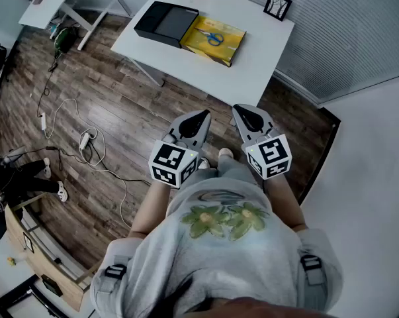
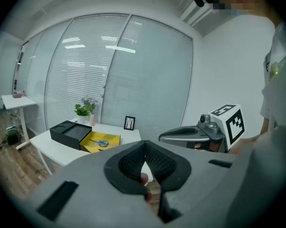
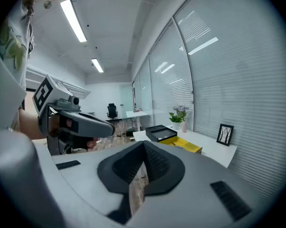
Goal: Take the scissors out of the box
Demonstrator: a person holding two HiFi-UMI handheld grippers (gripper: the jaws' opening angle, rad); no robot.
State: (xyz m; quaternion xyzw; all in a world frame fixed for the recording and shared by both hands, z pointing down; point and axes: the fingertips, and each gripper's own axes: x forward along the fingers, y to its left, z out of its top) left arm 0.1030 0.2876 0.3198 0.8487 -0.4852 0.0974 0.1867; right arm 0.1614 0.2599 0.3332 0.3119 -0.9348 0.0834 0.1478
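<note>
While I stand back from the white table [image 1: 255,61], I hold both tools level with my chest over the wooden floor [image 1: 113,105]. My left gripper [image 1: 200,117] has its fingers pressed together with nothing between them; its own view shows the dark ribbed pads meeting at the tip. My right gripper [image 1: 243,110] is the same, fingers closed on nothing, and it sits just beside the left one, the two apart.

The scissors [image 1: 212,38], blue-handled, lie flat inside the open box [image 1: 231,47] on its yellow lining, near the far side of the table from me and well apart from both my tools. A black lid [image 1: 165,21] lies touching the box on its left. A small framed picture [image 1: 277,5] stands upright at the table's back corner by the blinds, and a potted plant [image 2: 82,110] stands behind the lid. White cables [image 1: 87,141] trail across the floor to my left.
</note>
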